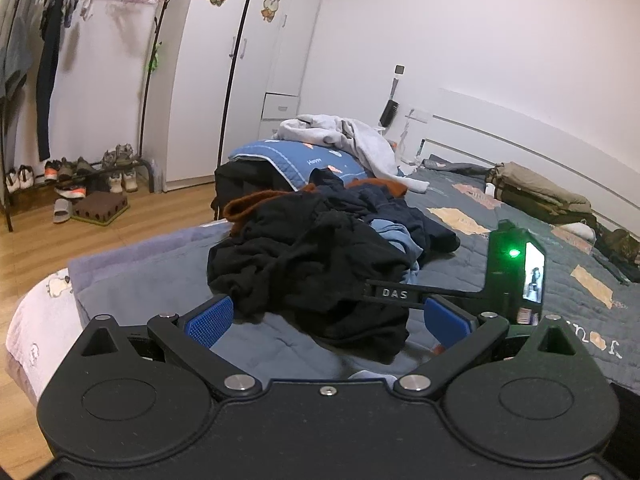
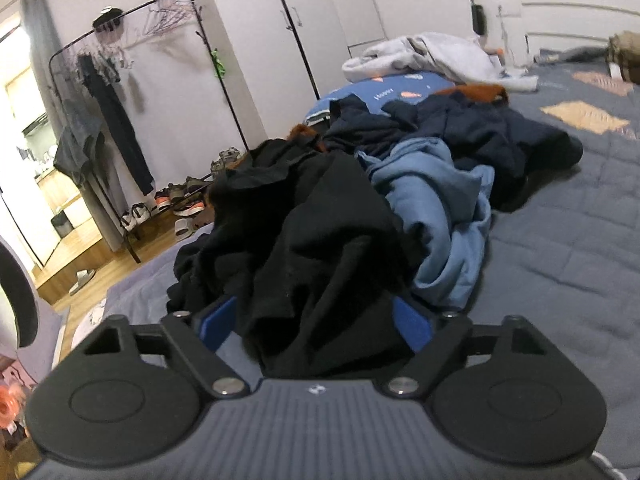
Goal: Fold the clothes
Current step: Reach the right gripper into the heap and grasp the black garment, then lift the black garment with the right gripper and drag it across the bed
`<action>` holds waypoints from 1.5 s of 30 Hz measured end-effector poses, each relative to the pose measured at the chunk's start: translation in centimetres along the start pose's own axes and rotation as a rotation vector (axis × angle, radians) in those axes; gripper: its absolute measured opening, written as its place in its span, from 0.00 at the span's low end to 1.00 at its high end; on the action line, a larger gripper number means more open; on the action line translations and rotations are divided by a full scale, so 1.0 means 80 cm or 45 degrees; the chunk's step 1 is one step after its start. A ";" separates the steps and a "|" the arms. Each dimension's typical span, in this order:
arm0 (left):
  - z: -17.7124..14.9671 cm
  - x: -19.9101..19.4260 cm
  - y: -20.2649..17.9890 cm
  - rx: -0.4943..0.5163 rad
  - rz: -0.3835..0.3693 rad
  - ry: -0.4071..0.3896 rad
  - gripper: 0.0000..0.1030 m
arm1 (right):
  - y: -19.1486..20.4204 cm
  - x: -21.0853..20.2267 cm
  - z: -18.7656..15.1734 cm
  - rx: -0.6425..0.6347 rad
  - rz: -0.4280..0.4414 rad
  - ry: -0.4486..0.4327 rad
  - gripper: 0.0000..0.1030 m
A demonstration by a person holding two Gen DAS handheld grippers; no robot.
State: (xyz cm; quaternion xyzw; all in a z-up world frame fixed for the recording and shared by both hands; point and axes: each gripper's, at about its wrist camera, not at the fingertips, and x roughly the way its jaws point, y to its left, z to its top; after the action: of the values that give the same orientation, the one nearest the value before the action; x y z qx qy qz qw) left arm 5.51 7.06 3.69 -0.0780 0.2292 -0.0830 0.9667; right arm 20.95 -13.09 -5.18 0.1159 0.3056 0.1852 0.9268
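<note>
A crumpled black cotton garment (image 2: 304, 240) lies heaped on the near part of the bed's grey-blue quilted cover (image 2: 560, 264), its soft folds slumping toward both cameras. The right tool (image 2: 316, 320), with ridged blue rubber pads on black metal fingers, stands spread wide; a fold of the black garment sits between its pads, but the view does not show them pressing on the cloth. The left tool (image 1: 326, 316) is likewise spread, its textured blue pads wide apart on either side of the garment's lower hem, not touching it as far as can be seen. Just beside the black cloth lies a rumpled light-blue garment (image 2: 440, 216), and behind it a dark navy piece (image 2: 480, 132) with a rust-orange fleecy item (image 2: 480, 92) showing at the back of the pile. Farther off, a pale grey sweatshirt (image 1: 344, 136) drapes over a blue quilted pillow (image 1: 304, 160). Folded olive clothes (image 1: 540, 196) are stacked by the headboard. A black metal clothes rack (image 1: 152, 80) with shoes beneath it stands on the wooden floor.
</note>
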 end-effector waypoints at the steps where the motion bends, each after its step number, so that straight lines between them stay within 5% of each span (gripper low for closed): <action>1: 0.000 0.000 0.000 -0.003 -0.003 0.000 1.00 | 0.000 0.004 0.000 0.008 -0.006 0.009 0.77; 6: 0.002 0.000 0.002 -0.014 -0.010 0.005 1.00 | 0.004 0.021 -0.003 -0.003 -0.023 0.037 0.68; 8: 0.002 0.001 0.002 -0.016 -0.010 0.005 1.00 | 0.005 0.025 -0.003 -0.003 -0.041 0.040 0.59; 10: 0.002 0.001 0.003 -0.019 -0.011 0.006 1.00 | 0.003 0.025 -0.004 0.009 -0.089 0.032 0.32; 15: 0.002 0.002 0.003 -0.022 -0.013 0.007 1.00 | -0.003 0.019 -0.006 0.010 -0.057 0.031 0.19; 27: 0.000 0.003 0.002 -0.007 -0.012 0.005 1.00 | -0.001 -0.019 -0.001 0.076 -0.047 -0.093 0.13; 45: -0.004 -0.002 -0.016 0.042 -0.091 -0.003 1.00 | -0.041 -0.189 0.016 0.259 -0.068 -0.410 0.12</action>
State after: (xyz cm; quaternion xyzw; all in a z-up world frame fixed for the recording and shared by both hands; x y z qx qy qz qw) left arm 5.04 5.77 3.70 -0.0704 0.2238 -0.1213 0.9645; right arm 11.37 -22.44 2.61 0.2290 0.1735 0.1078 0.9517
